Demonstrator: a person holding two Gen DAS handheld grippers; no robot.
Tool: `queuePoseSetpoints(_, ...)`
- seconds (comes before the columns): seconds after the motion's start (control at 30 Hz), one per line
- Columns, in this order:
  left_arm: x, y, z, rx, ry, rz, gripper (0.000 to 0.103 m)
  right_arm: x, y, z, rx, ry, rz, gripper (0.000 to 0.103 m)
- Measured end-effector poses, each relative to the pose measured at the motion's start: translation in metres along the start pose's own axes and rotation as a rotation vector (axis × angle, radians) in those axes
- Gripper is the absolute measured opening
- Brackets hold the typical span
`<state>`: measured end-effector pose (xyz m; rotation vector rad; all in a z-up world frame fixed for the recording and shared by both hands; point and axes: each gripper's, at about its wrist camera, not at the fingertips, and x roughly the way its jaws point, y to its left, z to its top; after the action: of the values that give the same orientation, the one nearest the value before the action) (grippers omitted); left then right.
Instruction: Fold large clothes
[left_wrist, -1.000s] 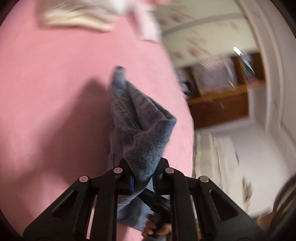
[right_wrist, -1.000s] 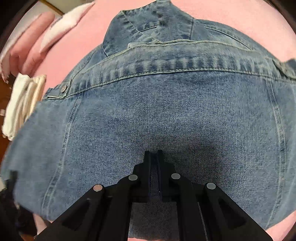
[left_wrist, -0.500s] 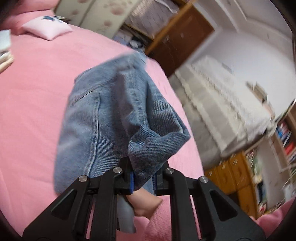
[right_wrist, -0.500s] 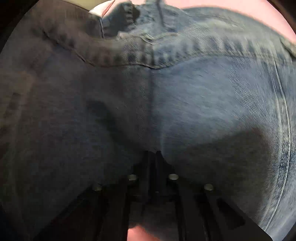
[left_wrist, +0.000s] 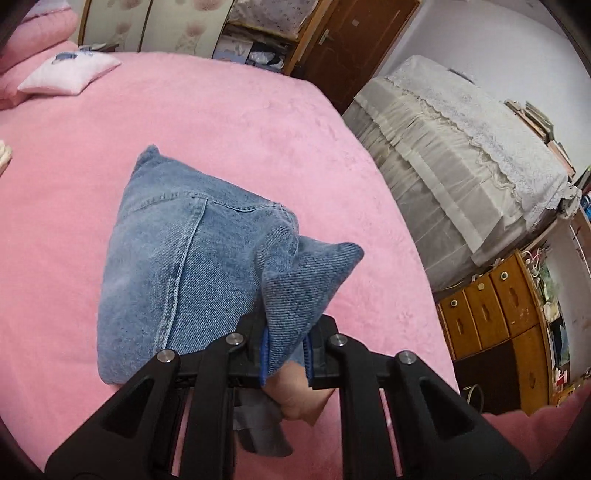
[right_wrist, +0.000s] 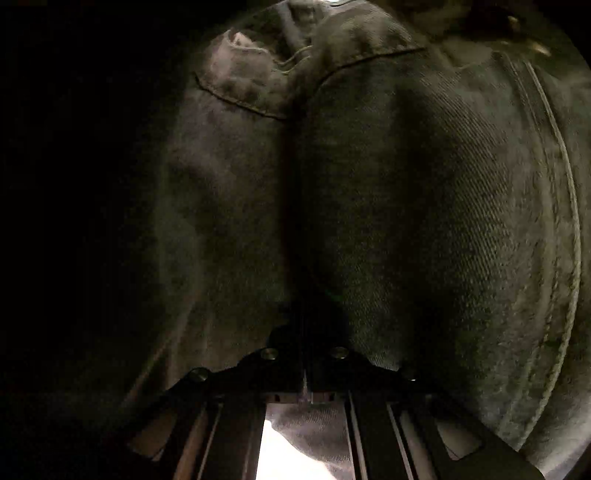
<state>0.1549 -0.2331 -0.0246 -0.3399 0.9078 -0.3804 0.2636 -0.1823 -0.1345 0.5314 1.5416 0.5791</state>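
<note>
A blue denim garment lies doubled over on the pink bed, its far corner pointing away from me. My left gripper is shut on a bunched denim edge at the near side, lifted a little off the bed. A hand shows just below the jaws. In the right wrist view the denim covers the lens and everything is dark; my right gripper is shut with its jaws together in a crease of the cloth.
A small pale pillow lies at the bed's far left. To the right of the bed stand a piece of furniture under a cream lace cover and a wooden drawer unit. A brown door is behind.
The left gripper has swung and rolled with its denim edge, laying the cloth over into a fold. The right view went from lit denim to dark as the cloth came down over it.
</note>
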Motion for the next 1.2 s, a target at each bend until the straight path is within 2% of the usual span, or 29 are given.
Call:
queuePoseSetpoints(0.17,-0.026,-0.01,0.005,0.044,-0.043,-0.013,0.01,-0.037,-0.001,0.015,-0.13,-0.032,-0.072,0.0)
queuePoseSetpoints(0.3,-0.024,-0.02,0.009,0.051,-0.053,0.004,0.01,-0.071,-0.018,0.035,-0.159,-0.058,-0.174,0.0)
queuePoseSetpoints(0.37,-0.021,-0.027,0.006,0.079,-0.058,0.021,0.01,-0.091,-0.027,0.046,-0.165,-0.073,-0.175,0.0)
queuePoseSetpoints(0.4,-0.018,-0.029,0.006,0.102,-0.059,0.039,0.01,-0.103,-0.032,0.051,-0.154,-0.101,-0.174,0.0)
queuePoseSetpoints(0.47,-0.008,-0.031,0.0,0.131,-0.045,0.064,0.01,-0.139,-0.045,0.062,-0.104,-0.218,-0.177,0.0)
queuePoseSetpoints(0.57,0.019,-0.021,-0.007,0.097,0.019,0.033,0.01,-0.193,-0.066,0.068,-0.023,-0.379,-0.161,0.0)
queuePoseSetpoints(0.63,0.038,-0.012,-0.014,0.082,0.058,0.009,0.01,-0.218,-0.079,0.07,-0.007,-0.412,-0.26,0.001)
queuePoseSetpoints(0.67,0.052,-0.008,-0.02,0.079,0.106,-0.001,0.01,-0.227,-0.085,0.068,-0.01,-0.418,-0.299,0.001)
queuePoseSetpoints(0.73,0.078,-0.005,-0.035,0.113,0.204,-0.004,0.01,-0.252,-0.104,0.058,0.019,-0.437,-0.322,0.001)
queuePoseSetpoints(0.83,0.104,-0.012,-0.066,0.223,0.279,0.046,0.01,-0.287,-0.132,0.038,0.079,-0.466,-0.295,0.002)
queuePoseSetpoints(0.9,0.114,-0.014,-0.079,0.263,0.307,0.073,0.015,-0.3,-0.146,0.03,0.1,-0.465,-0.265,0.008)
queuePoseSetpoints(1.0,0.13,-0.014,-0.086,0.229,0.423,0.072,0.025,-0.299,-0.132,0.005,0.099,-0.419,-0.195,0.011)
queuePoseSetpoints(1.03,0.129,-0.017,-0.084,0.228,0.432,0.075,0.026,-0.288,-0.125,-0.006,0.095,-0.394,-0.183,0.013)
queuePoseSetpoints(1.1,0.12,-0.024,-0.08,0.255,0.459,0.061,0.038,-0.284,-0.118,-0.03,0.074,-0.344,-0.174,0.02)
queuePoseSetpoints(1.13,0.115,-0.024,-0.078,0.256,0.48,0.051,0.041,-0.281,-0.112,-0.039,0.059,-0.334,-0.167,0.02)
queuePoseSetpoints(1.2,0.101,-0.018,-0.073,0.234,0.492,0.072,0.052,-0.269,-0.099,-0.058,0.031,-0.307,-0.147,0.027)
